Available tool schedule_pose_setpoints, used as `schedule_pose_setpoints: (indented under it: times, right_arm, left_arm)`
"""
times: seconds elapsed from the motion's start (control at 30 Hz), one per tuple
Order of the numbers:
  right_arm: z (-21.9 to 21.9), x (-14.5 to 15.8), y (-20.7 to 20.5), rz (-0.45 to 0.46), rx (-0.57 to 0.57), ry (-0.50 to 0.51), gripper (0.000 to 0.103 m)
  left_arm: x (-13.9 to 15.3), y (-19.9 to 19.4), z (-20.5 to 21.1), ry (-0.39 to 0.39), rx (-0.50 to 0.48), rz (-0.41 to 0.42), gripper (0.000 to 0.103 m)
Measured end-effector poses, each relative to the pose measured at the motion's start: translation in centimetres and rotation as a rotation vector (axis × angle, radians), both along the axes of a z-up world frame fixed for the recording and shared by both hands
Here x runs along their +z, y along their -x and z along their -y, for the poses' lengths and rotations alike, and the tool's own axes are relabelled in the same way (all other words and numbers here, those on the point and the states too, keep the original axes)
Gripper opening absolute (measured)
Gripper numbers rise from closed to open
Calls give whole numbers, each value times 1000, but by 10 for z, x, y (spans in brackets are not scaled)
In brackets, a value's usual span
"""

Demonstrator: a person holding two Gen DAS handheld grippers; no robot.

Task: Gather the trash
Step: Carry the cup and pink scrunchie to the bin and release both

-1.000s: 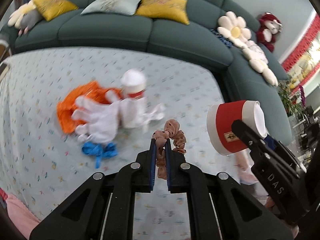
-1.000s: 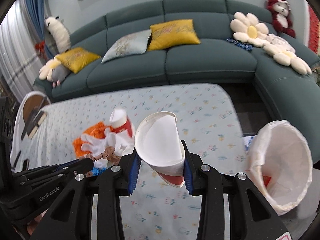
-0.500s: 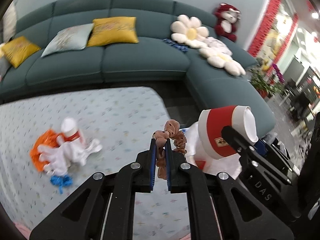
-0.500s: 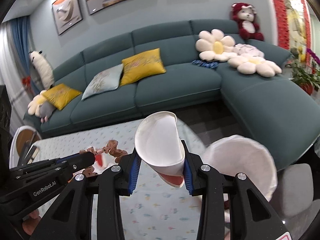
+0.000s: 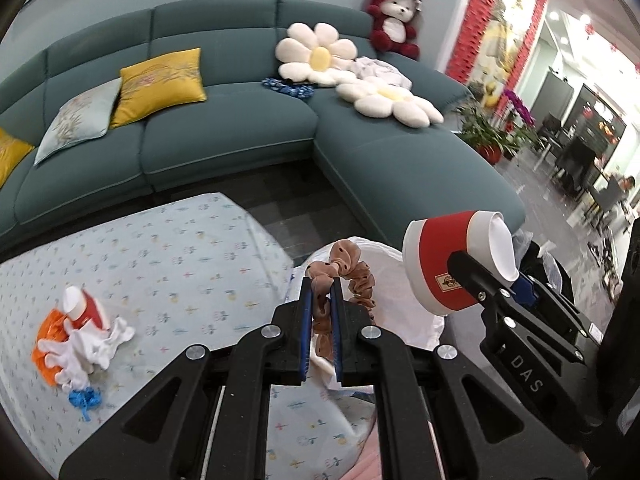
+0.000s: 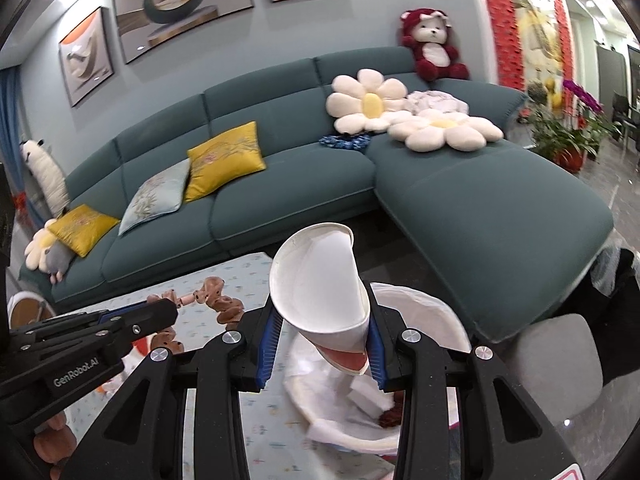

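My left gripper (image 5: 321, 300) is shut on a brown hair scrunchie (image 5: 352, 276) and holds it over the open white trash bag (image 5: 394, 320). My right gripper (image 6: 322, 342) is shut on a squashed red-and-white paper cup (image 6: 320, 284), also above the trash bag (image 6: 424, 316), which has some scraps inside. The cup (image 5: 452, 260) and the right gripper show at the right of the left wrist view. The scrunchie (image 6: 218, 304) and the left gripper show at the left of the right wrist view.
On the table with a light patterned cloth (image 5: 160, 248) lie another paper cup (image 5: 82, 306), a white glove (image 5: 92, 346), an orange scrap (image 5: 46, 340) and a blue scrap (image 5: 84, 398). A teal sofa (image 5: 240, 128) with cushions stands behind.
Both grippers have swung right, away from the pile on the table, and now hold the scrunchie and the cup over the trash bag. Both grips are unchanged.
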State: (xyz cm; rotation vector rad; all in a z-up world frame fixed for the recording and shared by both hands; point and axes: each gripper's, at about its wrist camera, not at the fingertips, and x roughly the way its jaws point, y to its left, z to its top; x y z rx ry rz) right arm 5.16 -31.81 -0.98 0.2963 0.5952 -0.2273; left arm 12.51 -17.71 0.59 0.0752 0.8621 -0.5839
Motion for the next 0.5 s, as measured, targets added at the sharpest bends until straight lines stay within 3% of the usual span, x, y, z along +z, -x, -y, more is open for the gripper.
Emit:
schedule_pose_setpoints:
  times: [0.33,0.5]
  right_arm:
    - [34,-26,1,-38,-44,-37,36]
    - [41,-37,-2,-57,-51,-50,36]
  left_arm:
    - [-16,-3,44,-43,-60,-16,9]
    - [-23,-9,52,-36,-63,-33,14]
